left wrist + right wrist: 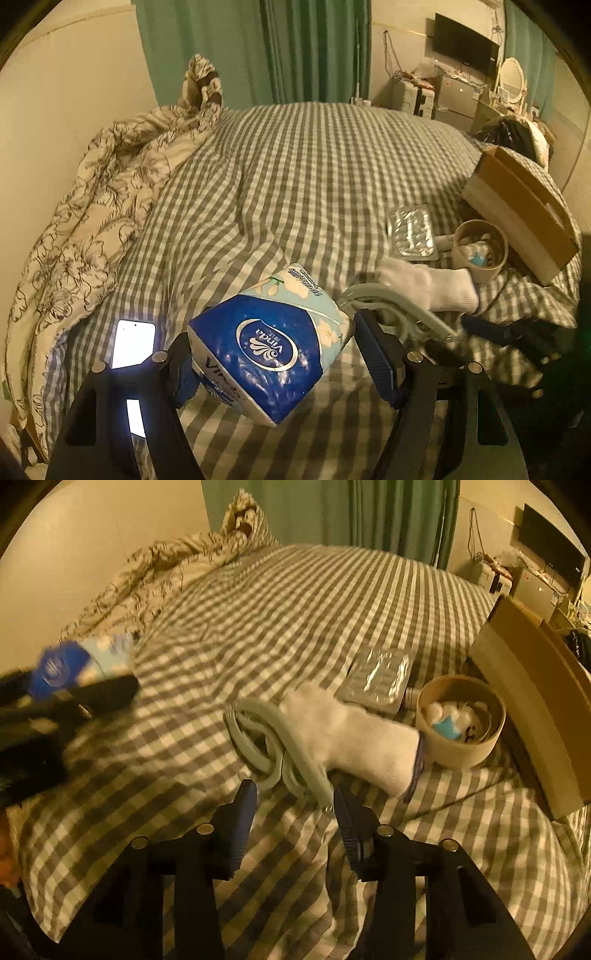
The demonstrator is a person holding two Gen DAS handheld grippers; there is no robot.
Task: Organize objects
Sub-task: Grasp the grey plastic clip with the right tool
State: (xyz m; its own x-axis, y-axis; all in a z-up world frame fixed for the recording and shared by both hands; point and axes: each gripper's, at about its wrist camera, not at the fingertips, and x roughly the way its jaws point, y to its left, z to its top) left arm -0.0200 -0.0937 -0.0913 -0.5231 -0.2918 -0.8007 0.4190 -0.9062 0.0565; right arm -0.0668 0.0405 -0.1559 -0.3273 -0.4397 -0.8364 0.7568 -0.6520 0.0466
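My left gripper (271, 354) is shut on a blue Vinda tissue pack (269, 343) and holds it above the checked bed; the pack also shows blurred at the left of the right wrist view (74, 664). My right gripper (293, 797) is open, its fingers just short of a coiled grey cable (266, 746) that lies on the bed beside a white sock (351, 734). The cable (391, 306) and sock (432, 284) also show in the left wrist view, right of the pack.
A lit phone (133, 347) lies on the bed at the left. A foil blister pack (380, 679), a round tub of small items (461, 723) and a cardboard box (532, 701) sit at the right. A floral duvet (92, 206) is bunched along the wall.
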